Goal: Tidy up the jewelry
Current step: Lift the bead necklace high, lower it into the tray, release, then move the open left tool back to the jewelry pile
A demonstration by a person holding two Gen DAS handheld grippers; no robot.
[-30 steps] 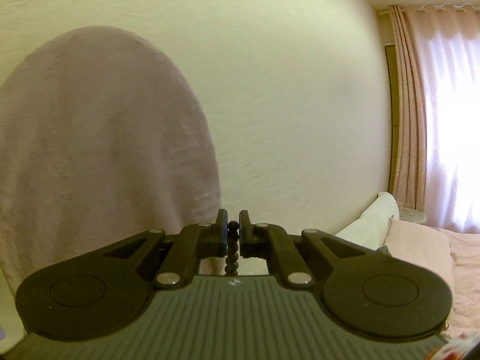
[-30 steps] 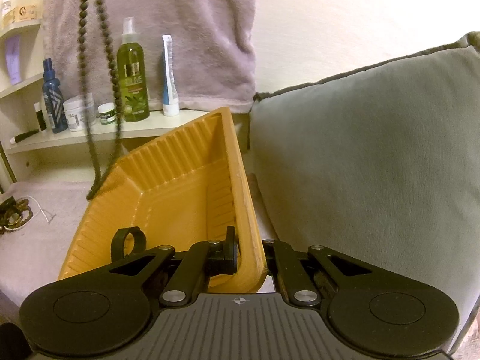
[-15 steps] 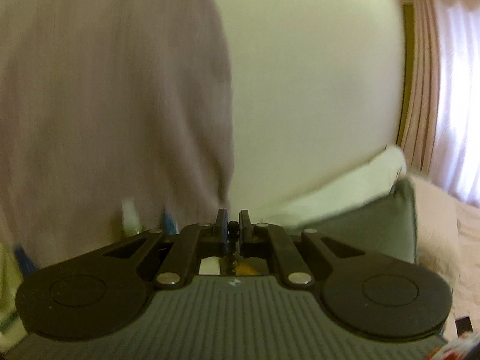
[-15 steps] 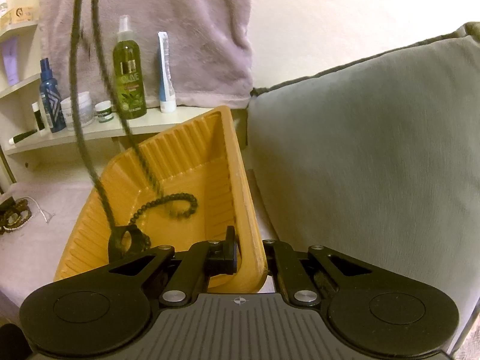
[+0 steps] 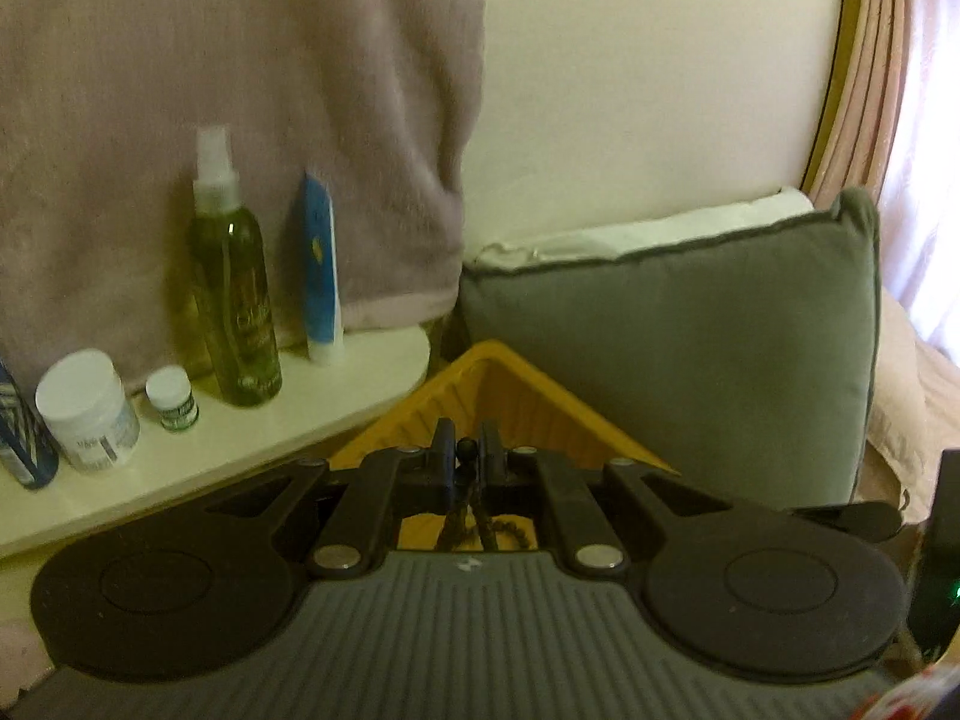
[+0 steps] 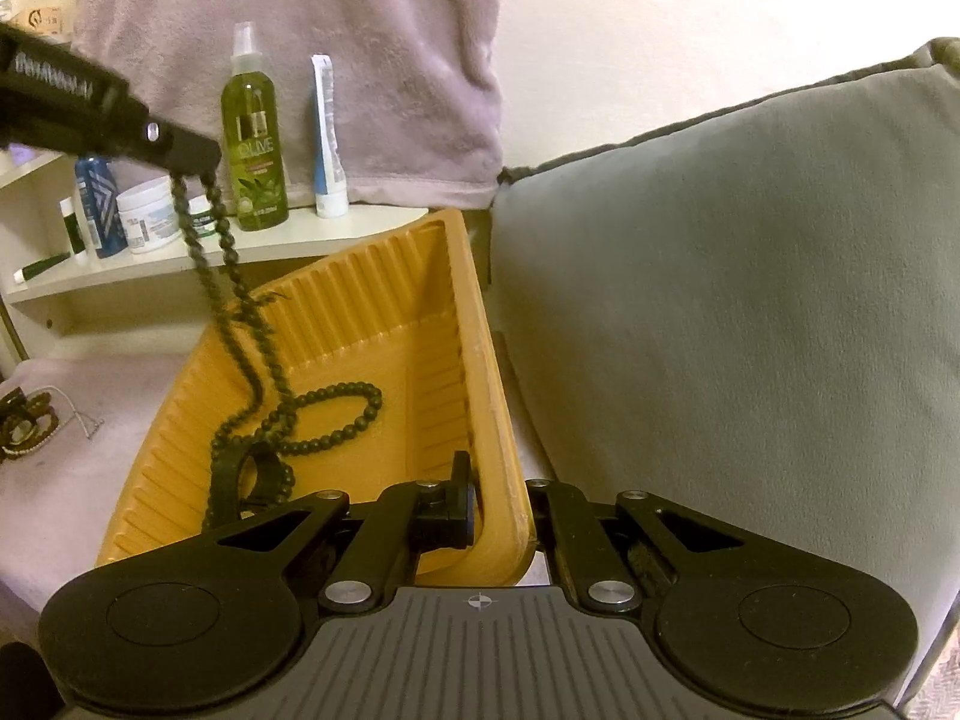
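Bead necklace going down into the yellow tray

Dark bead necklace (image 6: 312, 414) now half coiled on the floor of the yellow ribbed tray (image 6: 420, 312), where a second ago hung clear above it; upper strands still pinched in the closed left gripper (image 5: 467, 451), lowered to just over the tray. Tray's near rim clamped by the closed right gripper (image 6: 501, 510), unmoved. Probably only release left. More jewelry (image 6: 27, 426) left of the tray, on the bed.
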